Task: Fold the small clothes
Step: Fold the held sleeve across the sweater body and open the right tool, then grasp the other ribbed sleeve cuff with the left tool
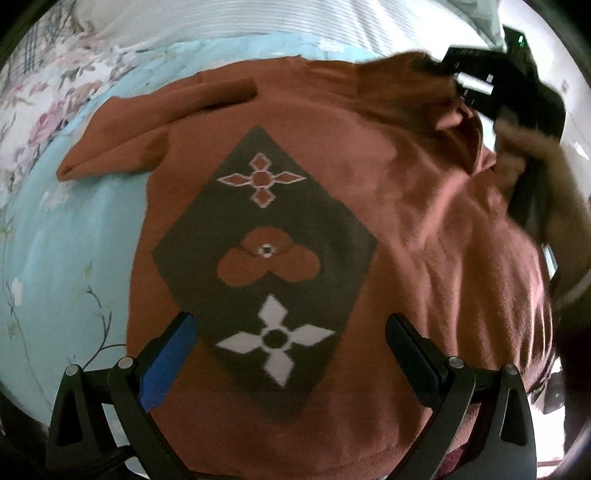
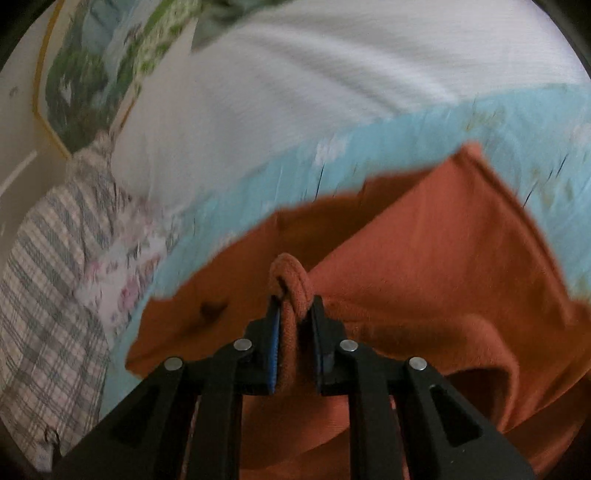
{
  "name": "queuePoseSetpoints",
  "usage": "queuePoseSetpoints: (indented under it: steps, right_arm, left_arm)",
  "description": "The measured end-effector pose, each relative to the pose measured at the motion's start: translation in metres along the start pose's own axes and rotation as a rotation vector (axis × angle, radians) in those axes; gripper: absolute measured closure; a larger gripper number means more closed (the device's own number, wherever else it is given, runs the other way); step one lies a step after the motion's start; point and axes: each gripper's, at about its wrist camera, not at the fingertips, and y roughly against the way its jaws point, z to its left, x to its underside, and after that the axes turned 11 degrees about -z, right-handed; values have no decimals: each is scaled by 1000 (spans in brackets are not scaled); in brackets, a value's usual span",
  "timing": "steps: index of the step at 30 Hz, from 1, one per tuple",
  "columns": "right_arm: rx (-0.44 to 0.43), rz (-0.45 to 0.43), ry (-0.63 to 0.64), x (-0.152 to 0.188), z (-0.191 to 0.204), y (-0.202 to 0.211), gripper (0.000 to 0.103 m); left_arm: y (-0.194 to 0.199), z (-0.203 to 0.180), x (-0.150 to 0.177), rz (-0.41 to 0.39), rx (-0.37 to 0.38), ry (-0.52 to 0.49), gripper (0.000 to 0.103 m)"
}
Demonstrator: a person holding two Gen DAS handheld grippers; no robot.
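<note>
A rust-orange sweater (image 1: 369,177) with a dark diamond print lies on the pale blue floral bed sheet (image 1: 66,251), one sleeve (image 1: 122,136) stretched out to the left. My left gripper (image 1: 291,332) hovers open just above the lower print, with nothing between its fingers. In the right wrist view my right gripper (image 2: 294,310) is shut on a bunched fold of the sweater (image 2: 290,280), and the cloth (image 2: 424,251) is lifted and draped around it. That right gripper (image 1: 476,85), held by a hand (image 1: 524,158), shows blurred at the top right of the left wrist view.
A white ribbed cover (image 1: 258,18) lies past the sweater. In the right wrist view a plaid pillow (image 2: 48,295) sits at the left, with a framed picture (image 2: 92,74) on the wall behind it. The blue sheet (image 2: 406,125) stretches beyond the sweater.
</note>
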Motion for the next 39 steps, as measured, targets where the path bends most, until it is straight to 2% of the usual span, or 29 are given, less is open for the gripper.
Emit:
queuePoseSetpoints:
  steps: [3, 4, 5, 8, 10, 15, 17, 19, 23, 27, 29, 31, 32, 33, 35, 37, 39]
  right_arm:
    - [-44, 97, 13, 20, 2, -6, 63]
    - [-67, 112, 24, 26, 2, 0, 53]
    - [-72, 112, 34, 27, 3, 4, 49]
    - [-40, 85, 67, 28, -4, 27, 48]
    - [-4, 62, 46, 21, -20, 43, 48]
    - [114, 24, 26, 7, -58, 62, 49]
    - [139, 19, 5, 3, -73, 66, 48]
    - [162, 19, -15, 2, -84, 67, 48]
    - [145, 12, -34, 1, -91, 70, 48]
    - [133, 17, -29, 0, -91, 74, 48]
    - [129, 11, -26, -1, -90, 77, 48]
    - [129, 1, -24, -3, -90, 80, 48]
    - [131, -7, -25, -4, -91, 82, 48]
    - [136, -16, -27, -4, -94, 84, 48]
    - [143, -21, -42, -4, -99, 86, 48]
    - [154, -24, -65, -2, -106, 87, 48]
    - [162, -29, -74, 0, -110, 89, 48]
  left_arm:
    - [-1, 12, -3, -2, -9, 18, 1]
    - [-2, 16, -6, -4, -6, 25, 1]
    - [-3, 20, -9, -5, -2, 33, 1]
    - [-14, 25, -23, -18, 13, 45, 1]
    - [-24, 29, -36, -30, 23, 37, 1]
    - [-53, 15, -78, -49, 44, -34, 1]
    - [-61, 13, -98, -40, 103, -1, 1]
    - [-66, 13, -122, -48, 208, 58, 1]
    - [-100, 5, -176, 27, 370, 161, 1]
    - [-157, -3, -199, 190, 358, 215, 1]
    - [-184, -4, -200, 269, 342, 233, 4]
    - [-203, -7, -196, 315, 312, 216, 11]
    - [-203, -14, -197, 287, 286, 158, 20]
    - [-199, -18, -196, 256, 269, 107, 50]
    - [-190, -25, -194, 218, 277, 50, 95]
    - [-162, -20, -190, 102, 316, 66, 96]
    - [-113, -17, -183, -93, 317, 32, 96]
